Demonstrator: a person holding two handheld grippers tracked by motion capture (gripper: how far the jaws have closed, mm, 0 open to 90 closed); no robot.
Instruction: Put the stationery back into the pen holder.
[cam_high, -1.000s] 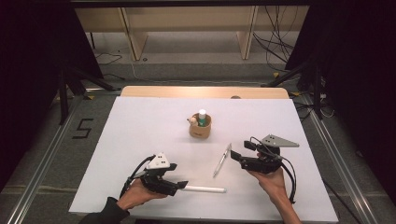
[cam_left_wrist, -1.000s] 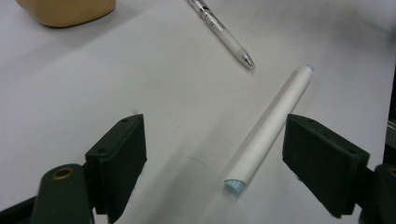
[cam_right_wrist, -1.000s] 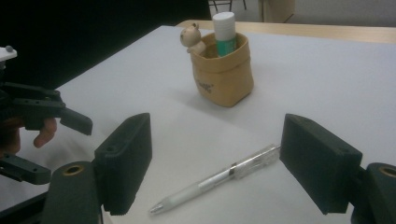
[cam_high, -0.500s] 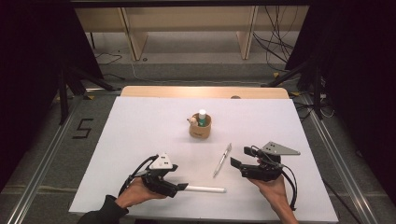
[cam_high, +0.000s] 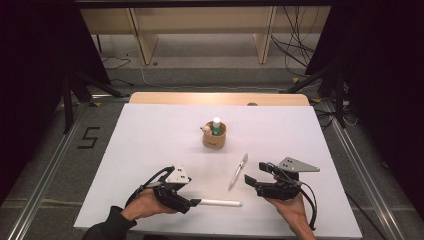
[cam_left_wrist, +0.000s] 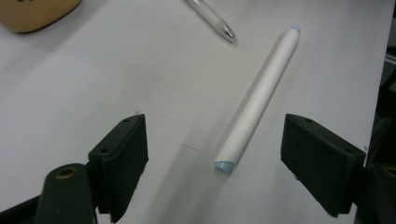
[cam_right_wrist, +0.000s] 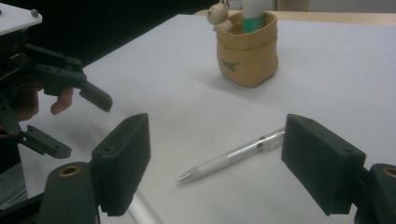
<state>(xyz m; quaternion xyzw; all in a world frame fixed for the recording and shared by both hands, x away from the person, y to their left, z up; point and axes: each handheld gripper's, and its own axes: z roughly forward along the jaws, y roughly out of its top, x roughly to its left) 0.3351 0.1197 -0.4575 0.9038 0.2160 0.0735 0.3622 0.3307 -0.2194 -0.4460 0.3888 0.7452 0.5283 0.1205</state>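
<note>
Jaws on both grippers stand wide apart, nothing held. Left gripper sits low at the near edge of the white table top, w/ the long white marker-like stick with pale blue ends lying flat on the table between its pads, closer to the right pad but touching neither. Right gripper hovers by the clear plastic pen with a silver tip, which lies flat just ahead of it; in the right gripper view the pen sits between the jaws, tip twd the left one.

Judgement, step in hand: the pickup of the white stick w/ the left gripper, prob. to drop it in the small tan pouch-shaped holder mid-table, where a white bottle with green band and a small bear-shaped figure already stand.

To do it well:
- the stick lies askew to the jaw line, so turn the wrist until the pads face its long sides
- centre it between the pads; right now it's off to one side and could get shoved
- go fwd a bit so the grip lands nearer the middle, not the very end, else it'll droop or pivot
- keep the pads low; it's round and may roll

Writing: small dark print on the holder's front, too blurred to read. A big "5" is marked on the floor left of the table.
</note>
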